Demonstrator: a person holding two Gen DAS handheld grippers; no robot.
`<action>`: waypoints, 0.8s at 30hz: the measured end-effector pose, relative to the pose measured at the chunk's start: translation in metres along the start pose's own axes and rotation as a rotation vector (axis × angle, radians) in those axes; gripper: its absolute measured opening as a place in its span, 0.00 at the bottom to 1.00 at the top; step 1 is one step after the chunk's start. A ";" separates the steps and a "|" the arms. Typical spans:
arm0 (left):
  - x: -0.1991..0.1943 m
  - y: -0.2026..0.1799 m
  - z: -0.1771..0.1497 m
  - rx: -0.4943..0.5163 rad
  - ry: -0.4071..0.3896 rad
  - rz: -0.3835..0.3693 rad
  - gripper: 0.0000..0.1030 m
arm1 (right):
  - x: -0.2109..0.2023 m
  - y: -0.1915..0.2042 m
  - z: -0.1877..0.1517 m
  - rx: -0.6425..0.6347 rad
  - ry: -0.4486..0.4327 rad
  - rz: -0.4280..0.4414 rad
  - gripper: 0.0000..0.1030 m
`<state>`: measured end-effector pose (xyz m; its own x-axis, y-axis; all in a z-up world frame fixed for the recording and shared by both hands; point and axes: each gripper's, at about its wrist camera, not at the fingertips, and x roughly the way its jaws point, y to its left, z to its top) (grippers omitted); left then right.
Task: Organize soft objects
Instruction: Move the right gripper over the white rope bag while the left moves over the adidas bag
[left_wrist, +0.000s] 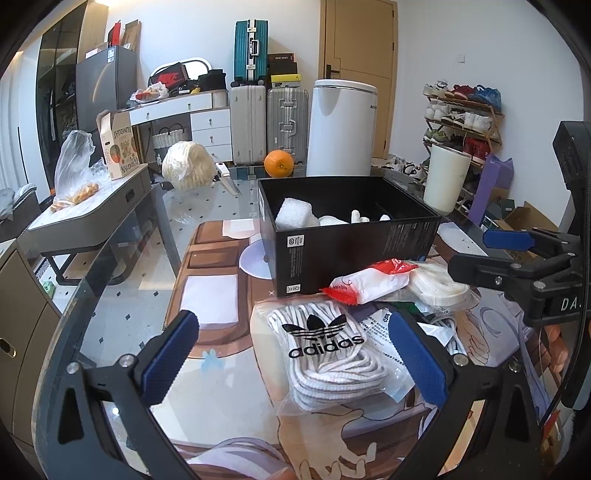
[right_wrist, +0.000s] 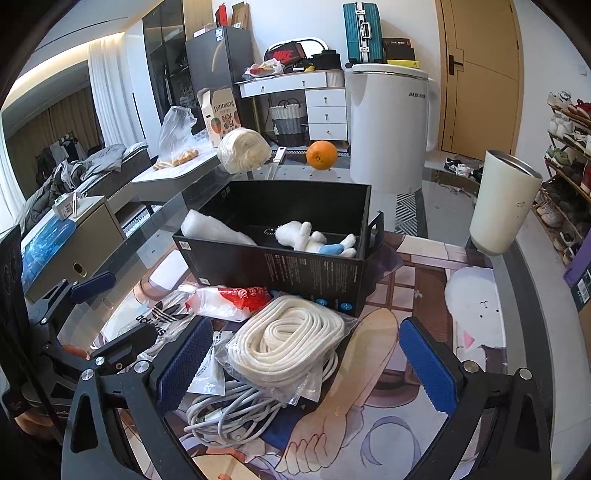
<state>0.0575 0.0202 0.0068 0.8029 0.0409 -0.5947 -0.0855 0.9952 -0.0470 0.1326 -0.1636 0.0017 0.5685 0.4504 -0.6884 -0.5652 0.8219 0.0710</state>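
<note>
A black box on the glass table holds white foam and a white-and-blue plush toy. In front of it lie a bagged pack of Adidas socks, a red-and-white tissue pack, a bagged coil of white rope and a grey cable. My left gripper is open around the socks, above them. My right gripper is open above the rope bag; it also shows in the left wrist view.
An orange, a knife, a bagged white bundle, a white appliance and a cream tumbler stand behind or beside the box. A printed mat covers the table front.
</note>
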 end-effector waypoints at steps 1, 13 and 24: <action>0.000 0.000 0.000 -0.001 0.001 0.000 1.00 | 0.001 0.001 0.000 -0.001 0.003 0.003 0.99; 0.008 -0.001 -0.005 0.006 0.025 -0.016 1.00 | 0.021 0.007 -0.009 -0.009 0.073 0.022 0.99; 0.012 0.000 -0.007 0.007 0.047 -0.023 1.00 | 0.034 0.001 -0.012 0.023 0.130 -0.018 0.99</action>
<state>0.0630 0.0197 -0.0062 0.7761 0.0143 -0.6305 -0.0633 0.9965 -0.0554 0.1442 -0.1514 -0.0302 0.4950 0.3875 -0.7777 -0.5408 0.8380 0.0734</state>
